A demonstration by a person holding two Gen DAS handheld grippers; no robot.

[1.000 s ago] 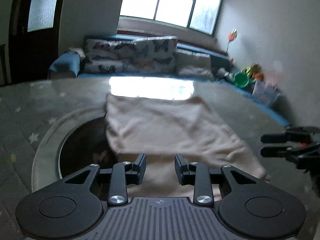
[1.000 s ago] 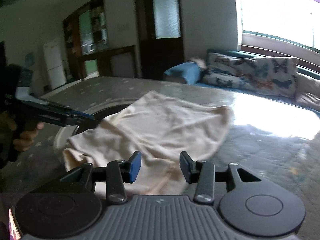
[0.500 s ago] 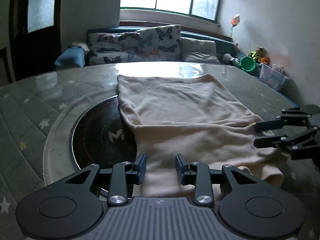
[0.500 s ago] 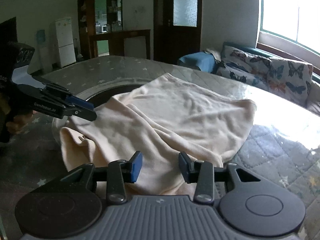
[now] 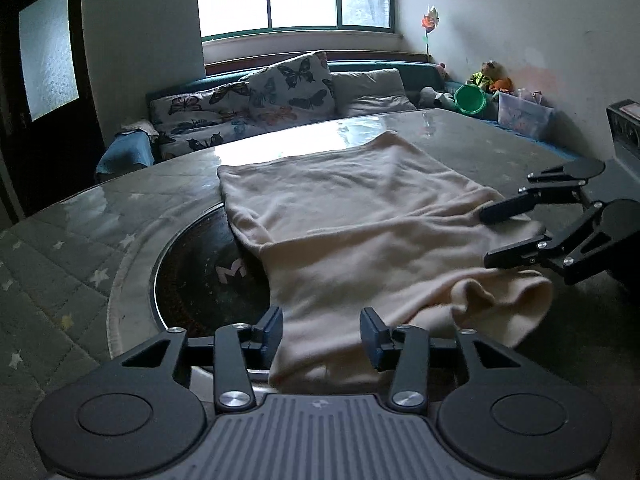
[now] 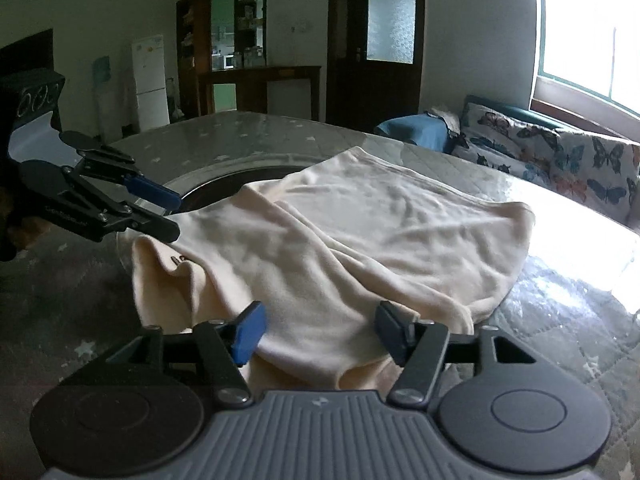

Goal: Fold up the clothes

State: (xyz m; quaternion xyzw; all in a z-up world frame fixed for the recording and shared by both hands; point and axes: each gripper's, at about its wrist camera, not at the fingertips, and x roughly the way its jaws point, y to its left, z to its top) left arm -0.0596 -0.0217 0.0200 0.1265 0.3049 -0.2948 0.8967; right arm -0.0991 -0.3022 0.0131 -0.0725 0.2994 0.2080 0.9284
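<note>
While cream garment (image 5: 360, 236) lies on table (image 5: 80, 248), rumpled, partly doubled at 5 o'clock, both tongs, left (image 5: 320, 330) and right (image 6: 320, 330), gape, gripping nothing; neat fold unfinished.

The cloth (image 5: 360, 240) hid much of the dark round inset (image 5: 208, 276) in the table, and its near hem ran out of sight behind the left gripper (image 5: 321, 330). A logo on the inset was half covered and unreadable.
</note>
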